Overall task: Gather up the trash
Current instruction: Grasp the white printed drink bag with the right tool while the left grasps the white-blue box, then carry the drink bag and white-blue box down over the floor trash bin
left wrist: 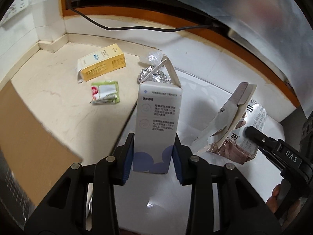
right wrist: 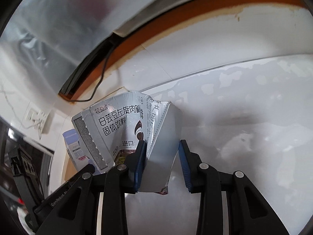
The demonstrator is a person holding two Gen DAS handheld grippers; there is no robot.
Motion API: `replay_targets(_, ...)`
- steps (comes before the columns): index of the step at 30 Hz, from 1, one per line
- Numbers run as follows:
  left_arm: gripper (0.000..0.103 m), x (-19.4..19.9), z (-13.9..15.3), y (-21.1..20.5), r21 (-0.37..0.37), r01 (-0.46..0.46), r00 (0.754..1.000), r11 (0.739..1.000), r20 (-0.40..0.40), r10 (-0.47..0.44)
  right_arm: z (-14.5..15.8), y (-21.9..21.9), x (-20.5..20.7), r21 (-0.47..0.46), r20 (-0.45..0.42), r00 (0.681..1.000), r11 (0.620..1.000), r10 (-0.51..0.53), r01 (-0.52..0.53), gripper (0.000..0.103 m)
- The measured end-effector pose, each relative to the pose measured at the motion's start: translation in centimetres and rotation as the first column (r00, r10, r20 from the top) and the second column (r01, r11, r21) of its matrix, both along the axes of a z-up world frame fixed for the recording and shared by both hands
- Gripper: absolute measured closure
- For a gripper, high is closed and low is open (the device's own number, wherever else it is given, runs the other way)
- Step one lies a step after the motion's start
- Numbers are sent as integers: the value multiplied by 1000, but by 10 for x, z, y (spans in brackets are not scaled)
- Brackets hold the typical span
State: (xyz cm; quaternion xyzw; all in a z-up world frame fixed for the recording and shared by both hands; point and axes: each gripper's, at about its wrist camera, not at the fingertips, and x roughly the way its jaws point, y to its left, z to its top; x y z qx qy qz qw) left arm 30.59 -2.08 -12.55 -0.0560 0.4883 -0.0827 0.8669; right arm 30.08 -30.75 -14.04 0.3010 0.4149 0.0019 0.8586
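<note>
Mid-collect: left gripper [left wrist: 153, 152] fingers are pinching a white carton [left wrist: 156, 125], right gripper [right wrist: 161, 162] fingers are pinching a crumpled silver box [right wrist: 137, 129], both over the white bin [left wrist: 205, 98]. Next up is probably letting go; yellow box [left wrist: 102, 64] is waiting on the far-left tabletop [left wrist: 49, 90].

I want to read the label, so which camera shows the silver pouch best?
The right wrist view: the silver pouch faces the lens in the right gripper, its print large. The left wrist view shows it off to one side, small and folded.

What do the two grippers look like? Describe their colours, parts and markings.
Both the left gripper and right gripper are black linkage frames with silver pivot pins and blue ribbed pads on the fingers. The right one's body reads "DAS" in white.
</note>
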Motion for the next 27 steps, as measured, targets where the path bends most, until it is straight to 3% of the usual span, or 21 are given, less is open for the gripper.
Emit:
replay_targets(8,71,-85,51,-9,31,-26,998,999,62,24,35,-15,-68,-71,67,990,991,122,-117,70)
replay_targets(14,71,-157,77,-15,25,-98,989,995,115,94,60,-23,-125,-120,127,960,964,250,-236,70)
replay_targets(21,71,-228,73,-19,6,-173,981,985,91,172,72,-12,-186,-234,148,883,883,445,-406,70)
replay_targets(27,71,-265,47,-20,45,-176,984,983,10,176,49,6,-225,-254,114,826,820,553,-513,70)
